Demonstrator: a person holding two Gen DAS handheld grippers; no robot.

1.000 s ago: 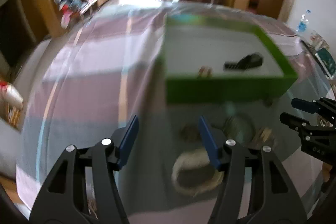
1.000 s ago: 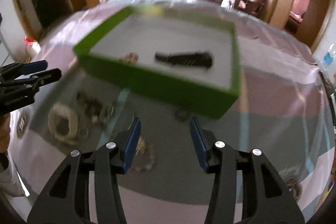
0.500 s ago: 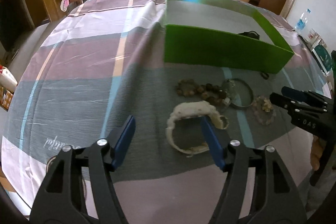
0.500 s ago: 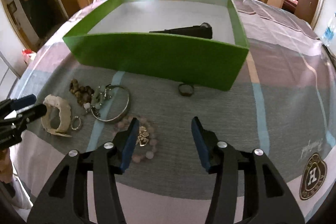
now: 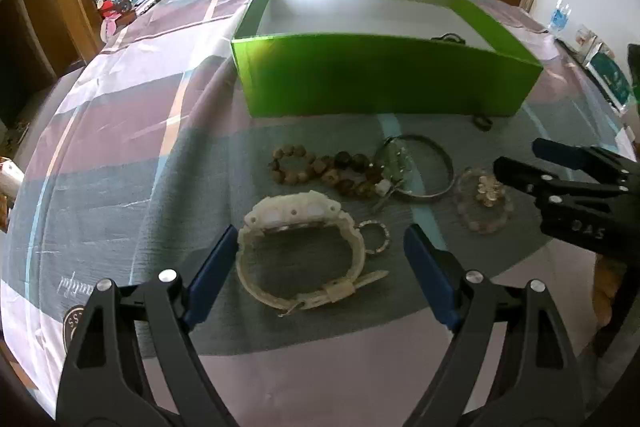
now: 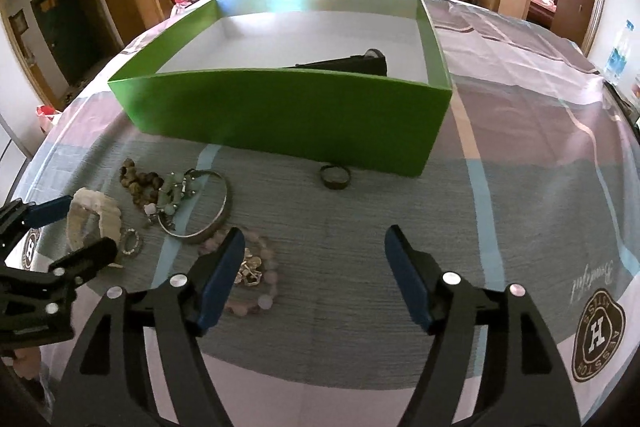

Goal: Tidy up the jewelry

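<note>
Green box (image 6: 288, 115) at upper centre holds one dark item (image 6: 352, 63), the jewelry including a white watch (image 5: 300, 251) lies on the tabletop (image 6: 520, 155) below it, and left gripper (image 5: 316, 247) and right gripper (image 6: 312, 247), jaws just opening, stand wide and empty.
</note>
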